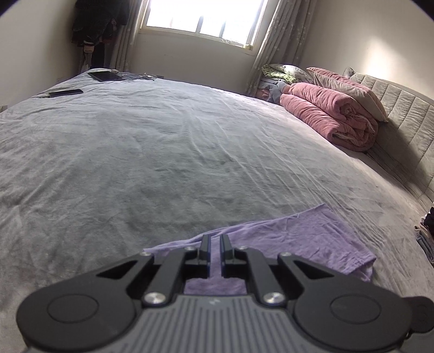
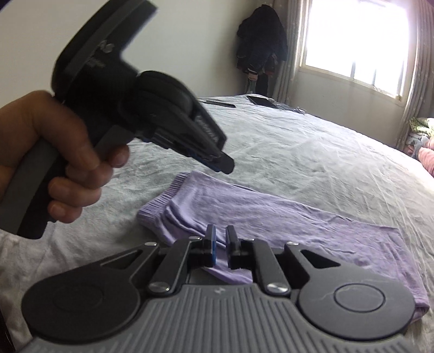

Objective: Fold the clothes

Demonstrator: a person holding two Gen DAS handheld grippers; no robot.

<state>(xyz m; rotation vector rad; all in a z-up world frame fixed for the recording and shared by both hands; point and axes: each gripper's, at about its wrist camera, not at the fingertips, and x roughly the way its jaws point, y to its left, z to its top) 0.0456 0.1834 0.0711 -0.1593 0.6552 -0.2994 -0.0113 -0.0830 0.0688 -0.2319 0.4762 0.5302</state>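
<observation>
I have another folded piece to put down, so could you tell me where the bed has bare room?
The wide grey sheet is bare between the purple garment in front, the tablet and phone near the window, and the pink quilt. The headboard side is crowded with bedding.

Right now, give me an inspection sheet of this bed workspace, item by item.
Surface: grey bedsheet, wrinkled, covering the whole bed.
Job's things: lilac garment lying folded and flat on the sheet near the front edge, ribbed hem toward the left gripper.
Clutter: tablet and phone at the far edge; rolled pink quilt and pillow by the headboard.
Grippers: left gripper raised above the garment, nothing in it; right gripper over the garment's near edge, a narrow gap between the fingers, nothing pinched.
Cables: thin cords beside the tablet.
Surroundings: bright window, curtains, dark clothes hanging in the corner.
</observation>
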